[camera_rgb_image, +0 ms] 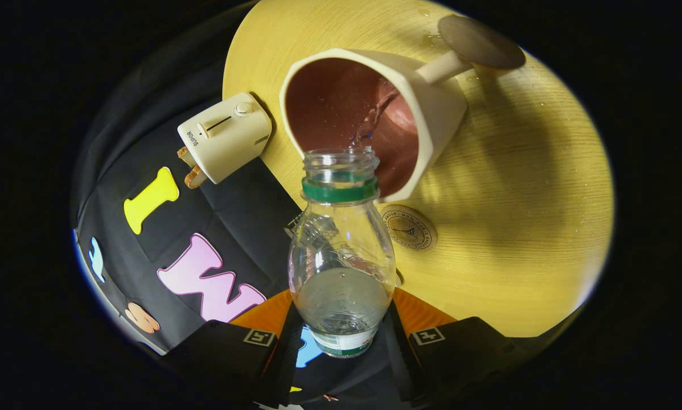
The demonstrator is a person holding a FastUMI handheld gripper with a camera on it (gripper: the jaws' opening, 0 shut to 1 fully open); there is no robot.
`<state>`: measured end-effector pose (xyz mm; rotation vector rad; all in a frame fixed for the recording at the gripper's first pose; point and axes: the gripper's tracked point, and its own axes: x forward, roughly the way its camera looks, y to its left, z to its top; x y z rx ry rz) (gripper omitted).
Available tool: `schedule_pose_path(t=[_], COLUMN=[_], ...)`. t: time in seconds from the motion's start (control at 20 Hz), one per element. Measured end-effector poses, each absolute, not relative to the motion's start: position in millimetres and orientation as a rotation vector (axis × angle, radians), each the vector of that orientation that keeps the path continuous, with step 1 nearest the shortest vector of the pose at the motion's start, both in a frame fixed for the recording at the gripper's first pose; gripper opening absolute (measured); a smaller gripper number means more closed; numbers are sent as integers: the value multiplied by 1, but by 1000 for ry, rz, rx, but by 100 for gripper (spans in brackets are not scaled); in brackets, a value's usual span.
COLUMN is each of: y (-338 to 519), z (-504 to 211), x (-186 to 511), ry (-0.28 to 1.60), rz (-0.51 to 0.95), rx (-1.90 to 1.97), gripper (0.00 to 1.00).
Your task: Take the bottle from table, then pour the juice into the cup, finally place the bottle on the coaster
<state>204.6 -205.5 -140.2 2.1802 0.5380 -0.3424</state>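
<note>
The tongs [341, 336] pinch the bottle [341, 267], mouth at the cup [375, 119]; the coaster [480, 41] near the counter [517, 228] edge is partly cut off.

Staged booth mimicking a home kitchen or breakfast corner. Shown by: round wooden table [506, 228] with pale grain; cream toaster [225, 136] with slots, lever and dial at table edge; cream cup [375, 119] with reddish inside; round coaster [480, 41] beyond cup. Black cloth wall [244, 205] behind table marks booth, not lived-in room.
</note>
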Motion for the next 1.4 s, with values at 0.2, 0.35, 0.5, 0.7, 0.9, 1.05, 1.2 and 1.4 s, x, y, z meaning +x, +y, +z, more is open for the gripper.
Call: schedule_pose_path(t=[0.2, 0.35, 0.5, 0.7, 0.9, 1.05, 1.2, 1.4], y=[-206, -208, -211, -214, -215, -214, -215, -217], z=[-138, -137, -133, -130, -123, -119, -114, -106], x=[200, 199, 198, 198, 200, 199, 200, 201], ry=[527, 520, 508, 493, 481, 487, 476, 456], rz=[-351, -357, -362, -373, -372, -371, -375, -375], rx=[2222, 2251, 2271, 2304, 2342, 2364, 2382, 2406], gripper=[72, 72, 71, 72, 72, 72, 72, 72])
